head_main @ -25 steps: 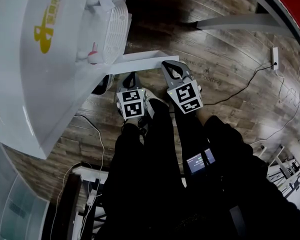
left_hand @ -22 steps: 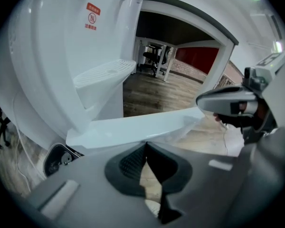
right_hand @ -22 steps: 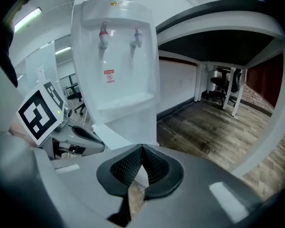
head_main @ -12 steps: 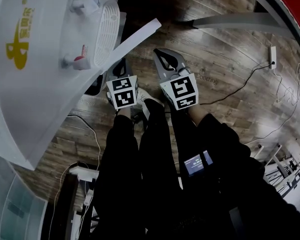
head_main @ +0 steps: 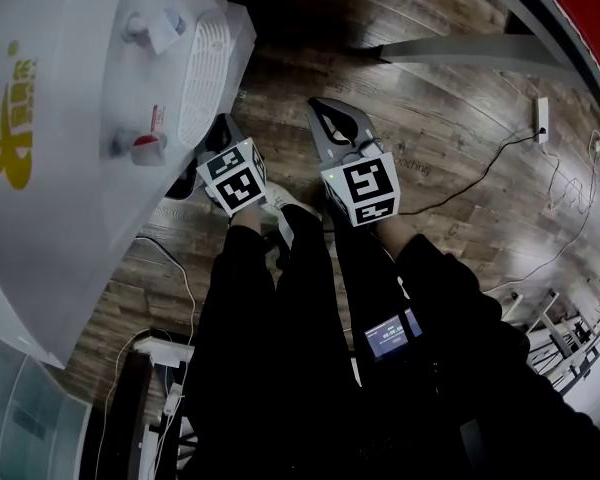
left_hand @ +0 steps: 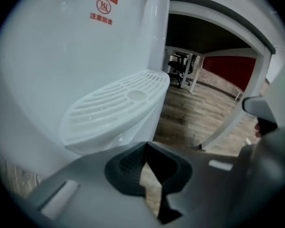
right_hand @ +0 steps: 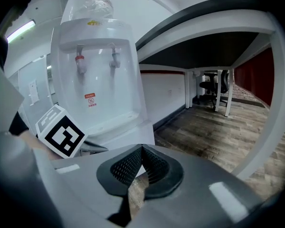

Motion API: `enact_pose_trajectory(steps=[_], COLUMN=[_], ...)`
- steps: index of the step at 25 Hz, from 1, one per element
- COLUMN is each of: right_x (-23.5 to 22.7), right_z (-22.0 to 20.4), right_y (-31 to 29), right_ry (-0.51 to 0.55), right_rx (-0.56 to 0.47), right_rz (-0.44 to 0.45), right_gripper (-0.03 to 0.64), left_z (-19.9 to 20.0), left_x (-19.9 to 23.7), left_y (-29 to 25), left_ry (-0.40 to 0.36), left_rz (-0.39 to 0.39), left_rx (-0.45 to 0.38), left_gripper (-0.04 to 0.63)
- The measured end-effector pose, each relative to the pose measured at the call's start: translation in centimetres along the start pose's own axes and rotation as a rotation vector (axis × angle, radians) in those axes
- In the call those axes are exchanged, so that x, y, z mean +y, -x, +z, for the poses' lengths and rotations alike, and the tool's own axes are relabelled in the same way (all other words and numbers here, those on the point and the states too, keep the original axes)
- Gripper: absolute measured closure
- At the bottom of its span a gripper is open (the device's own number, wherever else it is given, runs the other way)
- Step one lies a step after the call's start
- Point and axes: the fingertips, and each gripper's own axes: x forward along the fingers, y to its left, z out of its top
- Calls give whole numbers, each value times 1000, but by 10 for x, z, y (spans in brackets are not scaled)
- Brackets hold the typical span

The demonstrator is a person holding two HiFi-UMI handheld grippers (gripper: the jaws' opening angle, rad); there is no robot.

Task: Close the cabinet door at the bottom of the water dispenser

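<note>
Push-to-close step, judged almost done. Left gripper shut, pads pressed tip to tip, nothing between them; close against the water dispenser, with the drip tray just above and ahead of its tips. Right gripper likewise closed and empty, off to the right of the left one, well apart from the dispenser, above bare wooden floor. Cabinet door ahead and slightly left of the right gripper's tips, below the tray: a white panel looking nearly flush with the front, though impossible to tell from here whether fully latched. Hidden in the head view under the tray's overhang. Next, probably: press the left gripper's closed tips straight forward against the panel near its free edge, gently, then check for any gap. Main risk: slipping off the smooth white face or nudging the tray instead.
</note>
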Motion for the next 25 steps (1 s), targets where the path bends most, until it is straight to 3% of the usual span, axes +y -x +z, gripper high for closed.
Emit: enact_pose_trajectory(steps=[9,16,19,23,25], right_x=[-10,-13,-15,-17,-15], right_z=[13,16,17,19,28], right_y=[6,9,9,11,14], right_ry=[34,18,15,10,13], right_rx=[-26,-37,-41,-41,-51], right_rz=[13,23,31,33,40], right_gripper=[617,618,617,617,617], left_z=[24,31,33,36,42], left_x=[6,10,9,-12,-22], left_y=[-4,-7,-7,5,17], left_ry=[355,472,444,248,191], left_rz=[103,139,152,93,59], left_rx=[-75,-101,-107,-119,-133], left_gripper=[590,591,589,589,589])
